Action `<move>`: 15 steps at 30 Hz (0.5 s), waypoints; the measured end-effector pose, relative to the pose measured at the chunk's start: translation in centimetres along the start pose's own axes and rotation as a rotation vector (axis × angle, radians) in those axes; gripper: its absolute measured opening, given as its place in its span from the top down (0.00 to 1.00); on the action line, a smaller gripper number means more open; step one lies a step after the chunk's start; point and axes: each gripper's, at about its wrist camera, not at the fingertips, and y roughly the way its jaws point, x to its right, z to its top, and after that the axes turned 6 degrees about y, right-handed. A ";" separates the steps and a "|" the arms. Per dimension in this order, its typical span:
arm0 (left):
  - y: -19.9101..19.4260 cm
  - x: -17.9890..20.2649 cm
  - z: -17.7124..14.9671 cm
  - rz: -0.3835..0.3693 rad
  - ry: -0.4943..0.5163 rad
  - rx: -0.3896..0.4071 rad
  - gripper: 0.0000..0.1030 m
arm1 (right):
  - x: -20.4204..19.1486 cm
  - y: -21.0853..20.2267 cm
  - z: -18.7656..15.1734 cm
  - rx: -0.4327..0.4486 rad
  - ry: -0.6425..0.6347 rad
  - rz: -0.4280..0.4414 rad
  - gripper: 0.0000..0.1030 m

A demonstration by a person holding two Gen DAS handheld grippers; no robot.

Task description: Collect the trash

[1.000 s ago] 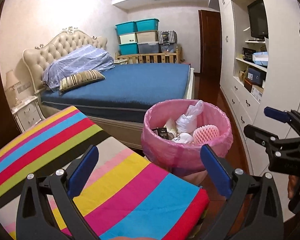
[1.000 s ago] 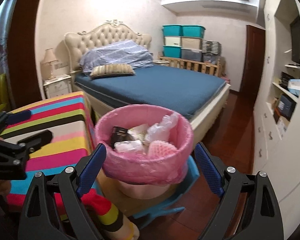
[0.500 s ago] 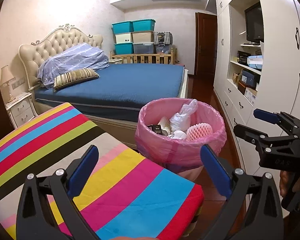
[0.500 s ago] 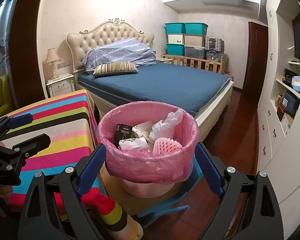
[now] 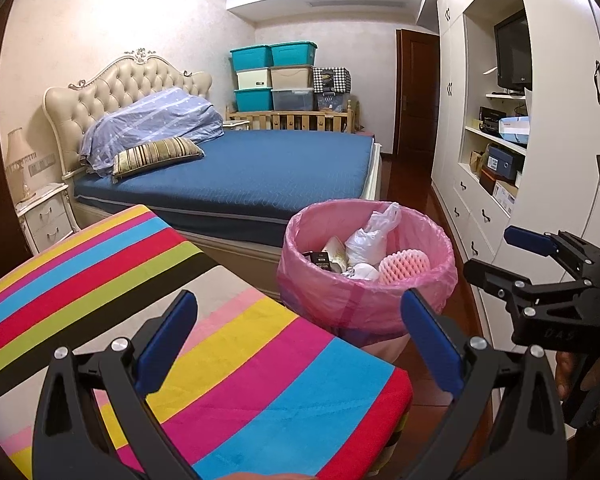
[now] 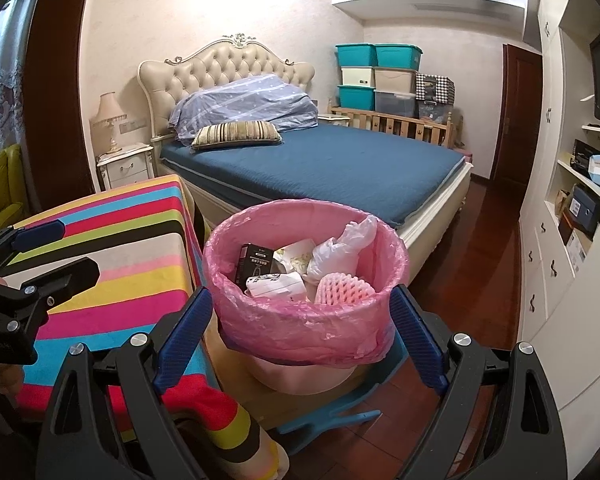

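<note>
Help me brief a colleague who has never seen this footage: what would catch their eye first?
Probably the pink-lined trash bin, already holding a white bag, a black box and pink foam netting, standing between the striped table and the wardrobe wall. Next, that table's bright stripes under the open left gripper. Behind them, the blue bed with its tufted headboard fills the room.

A bedroom was shown, with pale textured walls and a dark red wooden floor. A bed with a blue cover and a tufted cream headboard was set against the far wall. A white nightstand with a lamp was placed beside it. Teal and beige storage boxes were stacked in the corner. White built-in cabinets were lined along the right wall, beside a dark door.
</note>
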 end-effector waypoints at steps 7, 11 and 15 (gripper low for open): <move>0.1 -0.4 -0.1 -0.047 -0.030 -0.004 0.04 | 0.2 0.1 0.0 -0.006 0.001 0.003 0.18; 0.1 -0.3 -0.2 -0.082 -0.041 -0.004 0.04 | 0.2 0.2 0.0 -0.006 0.003 0.002 0.18; 0.0 0.0 -0.3 -0.108 -0.037 0.003 0.04 | 0.3 0.2 -0.1 -0.007 0.006 0.004 0.18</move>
